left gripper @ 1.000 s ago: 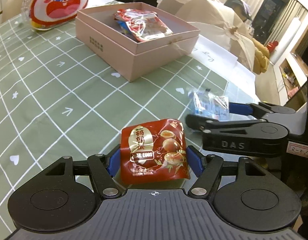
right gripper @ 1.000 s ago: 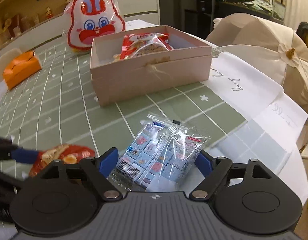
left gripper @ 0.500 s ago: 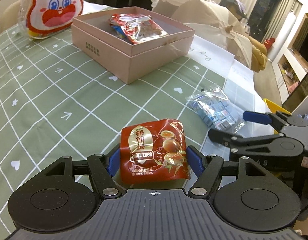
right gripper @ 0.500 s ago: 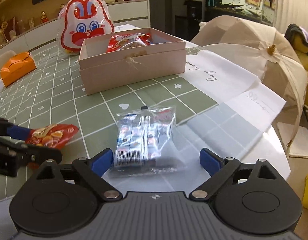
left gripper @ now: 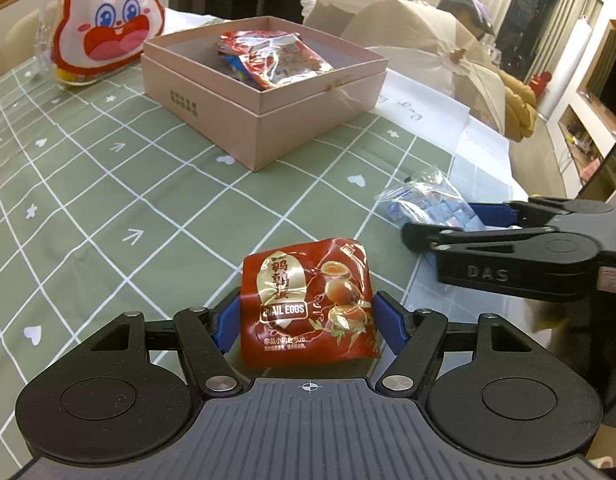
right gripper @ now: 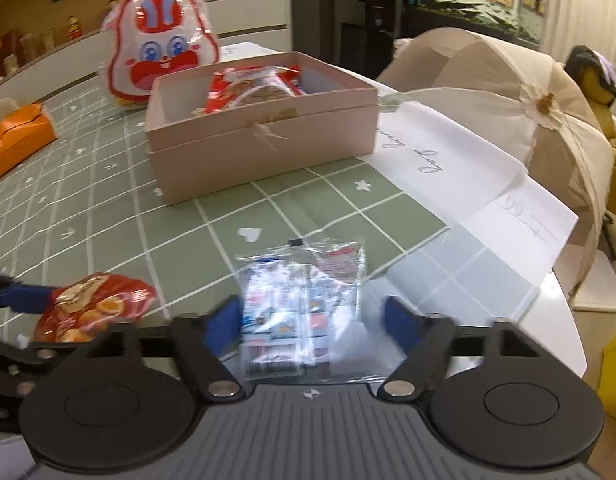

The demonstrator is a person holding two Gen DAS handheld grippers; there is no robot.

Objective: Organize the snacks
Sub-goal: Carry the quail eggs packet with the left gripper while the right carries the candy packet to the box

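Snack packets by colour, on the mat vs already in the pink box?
Red, on mat: 1, the quail egg packet
Clear with blue pieces, on mat: 1, the candy bag
In pink box: 1 red packet clear, others hidden
Total: 3

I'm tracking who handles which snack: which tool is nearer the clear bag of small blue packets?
Right. The right tool straddles the clear bag, jaws closing around it. The left tool sits beside it, clamped on the red quail egg packet.
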